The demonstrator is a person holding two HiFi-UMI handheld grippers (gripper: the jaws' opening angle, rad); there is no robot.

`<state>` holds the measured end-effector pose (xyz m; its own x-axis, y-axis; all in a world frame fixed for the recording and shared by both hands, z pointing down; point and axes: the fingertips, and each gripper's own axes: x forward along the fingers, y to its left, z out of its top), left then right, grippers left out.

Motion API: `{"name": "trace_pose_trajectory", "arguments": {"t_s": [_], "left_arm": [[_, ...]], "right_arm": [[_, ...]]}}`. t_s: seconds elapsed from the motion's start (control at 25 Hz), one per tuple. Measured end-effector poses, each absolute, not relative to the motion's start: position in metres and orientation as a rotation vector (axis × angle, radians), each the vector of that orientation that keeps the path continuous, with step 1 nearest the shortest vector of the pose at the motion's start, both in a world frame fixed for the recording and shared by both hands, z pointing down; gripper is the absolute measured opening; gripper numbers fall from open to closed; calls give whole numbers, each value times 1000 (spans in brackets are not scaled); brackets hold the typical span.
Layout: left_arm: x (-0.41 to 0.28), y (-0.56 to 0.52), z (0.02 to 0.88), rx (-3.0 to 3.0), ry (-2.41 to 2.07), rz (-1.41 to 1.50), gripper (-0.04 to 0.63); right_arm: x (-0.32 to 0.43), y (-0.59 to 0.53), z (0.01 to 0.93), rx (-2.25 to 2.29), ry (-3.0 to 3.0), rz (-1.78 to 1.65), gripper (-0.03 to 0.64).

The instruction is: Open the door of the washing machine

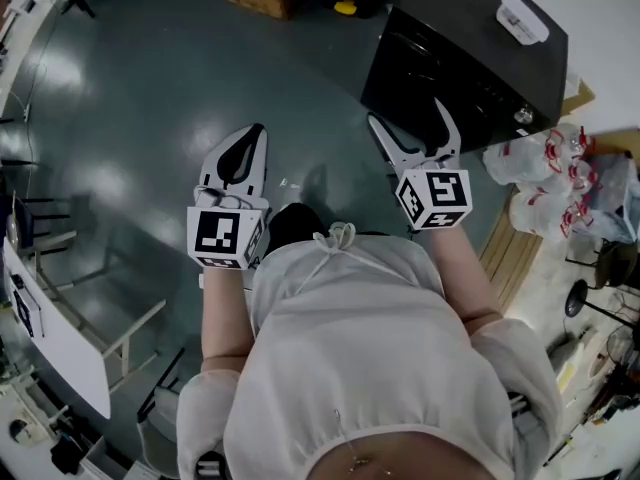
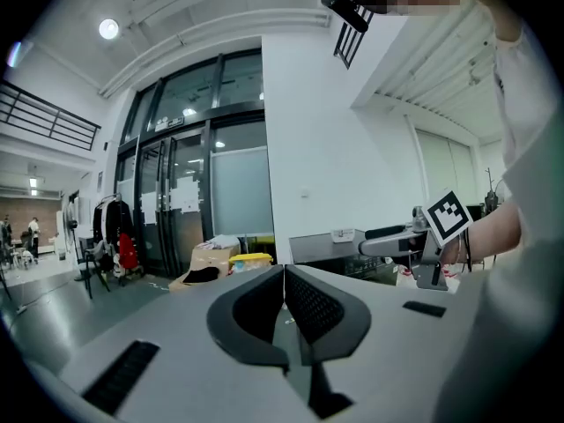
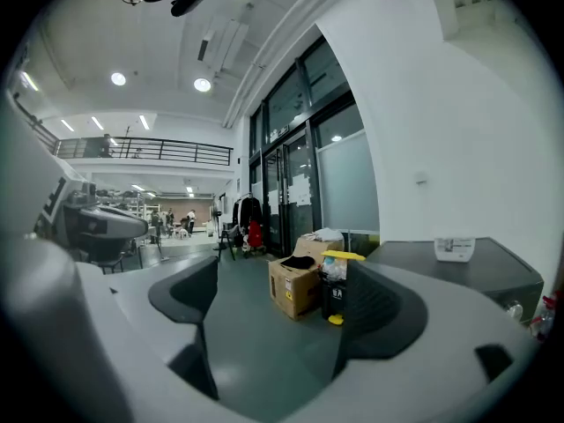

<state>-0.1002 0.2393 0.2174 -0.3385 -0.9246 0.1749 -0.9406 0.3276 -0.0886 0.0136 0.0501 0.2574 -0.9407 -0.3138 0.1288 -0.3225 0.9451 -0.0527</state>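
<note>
White top (image 1: 360, 358) of the person fills the bottom of the head view, both arms out front. Teal floor (image 1: 140, 98) lies under both grippers. Washing machine (image 1: 470, 53), a black box, sits ahead-right of the right gripper (image 1: 406, 111), near but apart; its front is dark and the door outline is hard to make out. Plastic bags (image 1: 545, 183) lie right of that gripper. Cardboard box (image 3: 295, 293) and yellow-lidded bin (image 3: 339, 289) stand far ahead, seen through its wide-apart, empty jaws. Left gripper (image 2: 284, 271) has jaws pressed together, empty, well left of the machine. Small white label (image 1: 522, 16) sits on the machine top, print unreadable.
</note>
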Motion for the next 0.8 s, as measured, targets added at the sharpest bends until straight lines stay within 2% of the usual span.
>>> {"name": "trace_pose_trajectory", "arguments": {"t_s": [0.56, 0.8], "left_arm": [[-245, 29, 223, 2251, -2033, 305, 21], [-286, -49, 248, 2384, -1852, 296, 21]], "right_arm": [[-85, -82, 288, 1056, -2734, 271, 433], [-110, -133, 325, 1279, -2578, 424, 425]]}}
